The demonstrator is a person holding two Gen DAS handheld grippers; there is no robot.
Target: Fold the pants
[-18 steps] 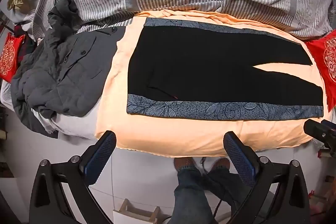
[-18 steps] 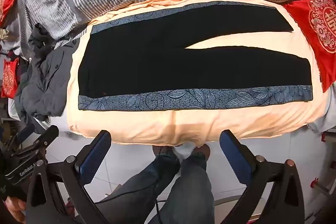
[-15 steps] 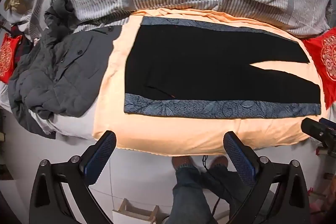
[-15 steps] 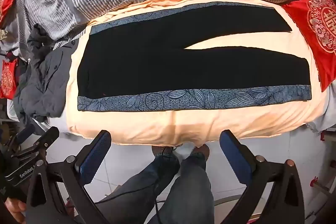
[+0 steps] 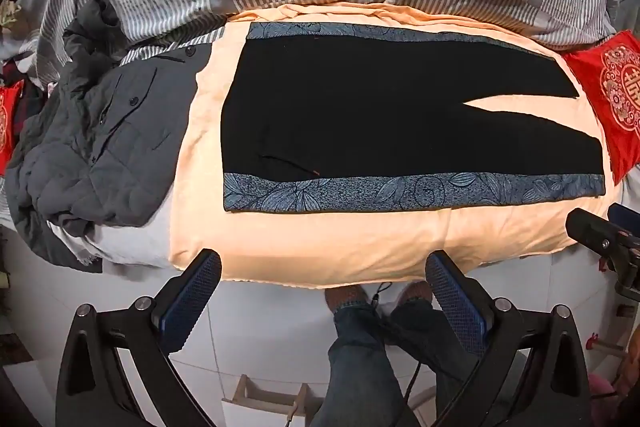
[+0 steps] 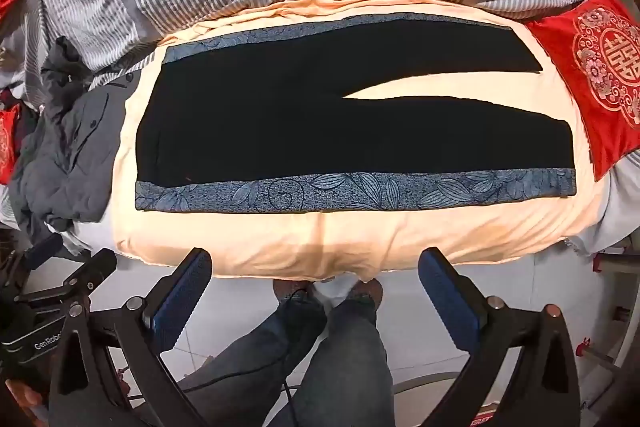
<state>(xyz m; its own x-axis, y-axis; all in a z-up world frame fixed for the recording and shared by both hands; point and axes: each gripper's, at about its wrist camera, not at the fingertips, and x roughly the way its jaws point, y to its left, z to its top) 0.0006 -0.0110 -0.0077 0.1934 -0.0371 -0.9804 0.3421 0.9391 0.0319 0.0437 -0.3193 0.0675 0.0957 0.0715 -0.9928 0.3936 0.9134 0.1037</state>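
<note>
Black pants w/ blue leaf-print side bands are laid flat on the peach sheet of the bed – waist left, legs split toward a red cushion. A grey jacket is heaped beside the waist. Left tongs & right tongs are held wide above the bed edge – nothing gripped.

Black pants with blue leaf-patterned side stripes lie flat, unfolded, legs slightly parted, waist to the left.
</note>
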